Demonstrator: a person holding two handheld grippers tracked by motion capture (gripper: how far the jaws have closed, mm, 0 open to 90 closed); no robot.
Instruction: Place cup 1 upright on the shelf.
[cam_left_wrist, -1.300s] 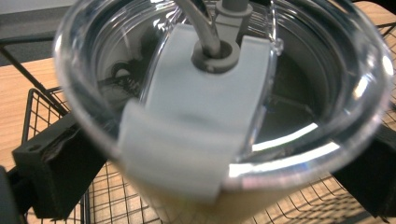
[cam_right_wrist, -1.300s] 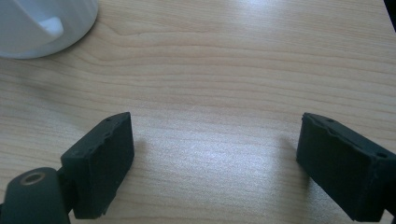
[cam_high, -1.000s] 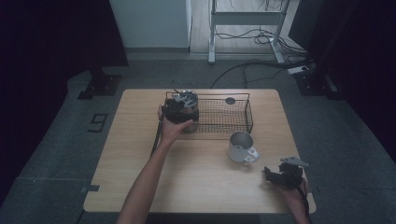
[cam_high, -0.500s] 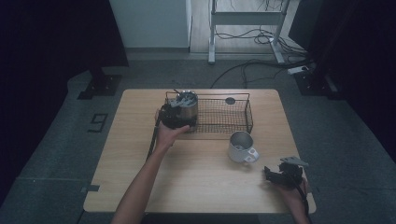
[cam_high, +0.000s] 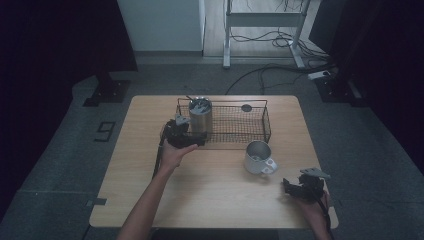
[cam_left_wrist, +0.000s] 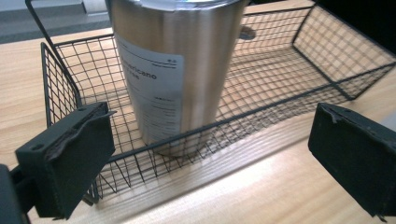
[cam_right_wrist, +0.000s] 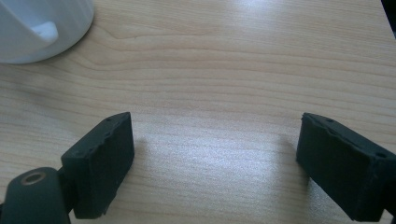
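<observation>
- Where the left gripper (cam_high: 192, 139) stands wide open and empty at centre-left of the high view, the steel tumbler (cam_high: 200, 116) rises upright just beyond its jaws, inside the left end of the wire basket (cam_high: 260, 120).
- Tumbler: brushed steel, white printed label, long axis vertical.
- Right gripper (cam_high: 295, 189), lower right, open and empty; white mug (cam_high: 258, 157) nearby.

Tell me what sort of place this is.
Probably a lab or recording studio, not a kitchen: a pale wooden table on grey carpet, dark curtains at both sides, loose cables beneath a metal-framed desk behind.
</observation>
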